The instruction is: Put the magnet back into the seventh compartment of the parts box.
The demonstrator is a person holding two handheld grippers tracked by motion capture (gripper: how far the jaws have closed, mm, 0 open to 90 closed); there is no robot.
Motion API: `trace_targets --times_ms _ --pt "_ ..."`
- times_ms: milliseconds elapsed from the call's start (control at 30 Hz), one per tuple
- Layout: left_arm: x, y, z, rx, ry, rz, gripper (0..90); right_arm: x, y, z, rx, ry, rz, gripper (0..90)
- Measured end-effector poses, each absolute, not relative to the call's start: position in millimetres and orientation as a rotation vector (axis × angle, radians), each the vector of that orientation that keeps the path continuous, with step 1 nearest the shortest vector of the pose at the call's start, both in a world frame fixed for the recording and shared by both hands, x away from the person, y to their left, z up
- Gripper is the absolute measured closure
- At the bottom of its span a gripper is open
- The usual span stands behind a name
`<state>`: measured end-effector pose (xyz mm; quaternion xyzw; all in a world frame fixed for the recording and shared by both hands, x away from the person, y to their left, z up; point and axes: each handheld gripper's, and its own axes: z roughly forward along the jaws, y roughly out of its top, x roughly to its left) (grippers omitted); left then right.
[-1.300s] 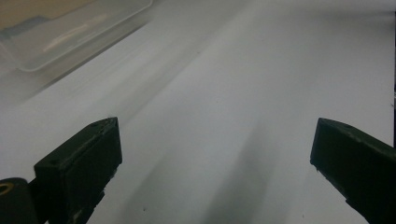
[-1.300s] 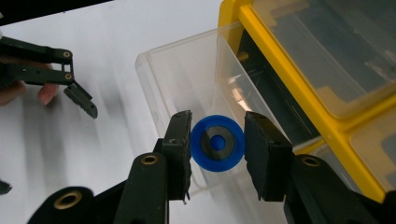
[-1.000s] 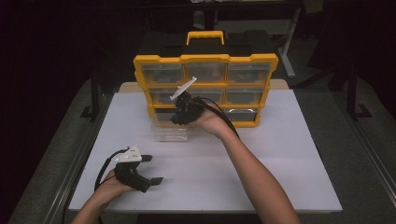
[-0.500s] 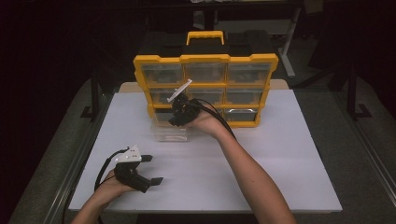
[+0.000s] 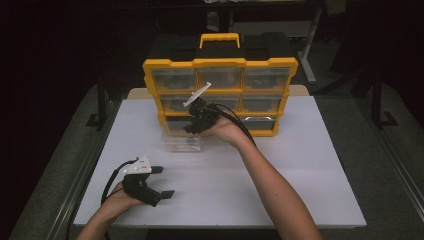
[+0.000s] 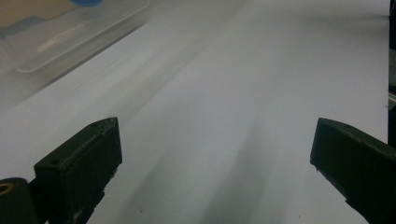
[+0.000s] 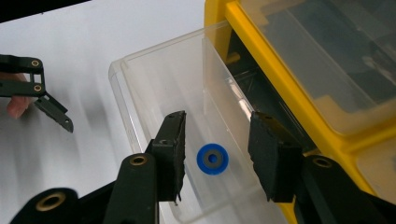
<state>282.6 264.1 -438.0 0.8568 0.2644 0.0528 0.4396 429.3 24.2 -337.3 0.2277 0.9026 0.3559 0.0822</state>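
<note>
A clear plastic drawer (image 5: 181,143) stands pulled out in front of the yellow organizer (image 5: 220,65), at its bottom left. A small blue ring (image 7: 213,158) lies on the drawer's floor (image 7: 140,88). My right gripper (image 5: 190,128) hangs over the drawer, pointing down. In the right gripper view its jaws (image 7: 218,123) have just been opening and stand apart on either side of the ring without touching it. My left gripper (image 5: 164,181) rests open near the table's front left, nothing between its jaws (image 6: 215,154). The drawer (image 6: 60,32) lies beyond it.
The organizer (image 7: 285,74) has three rows of clear-fronted drawers and a yellow handle (image 5: 220,39) on top. It stands at the back of the white table (image 5: 280,180). Dark floor and table frames surround the table.
The right gripper has shifted slightly above the pulled-out drawer. The left hand and its gripper have kept still.
</note>
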Motion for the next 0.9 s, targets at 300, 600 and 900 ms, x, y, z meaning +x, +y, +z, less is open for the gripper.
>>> trace_targets --times_ms 300,600,900 --pt "283 264 -438 2.13 0.658 0.131 1.8 423 8 -332 0.697 2.701 1.118 51.0" --pt "283 263 -439 2.126 0.664 0.131 1.8 418 -10 -334 0.718 2.692 1.138 44.7" --pt "286 264 -438 2.12 0.674 0.132 1.8 410 -29 -337 0.733 2.684 1.138 35.7"
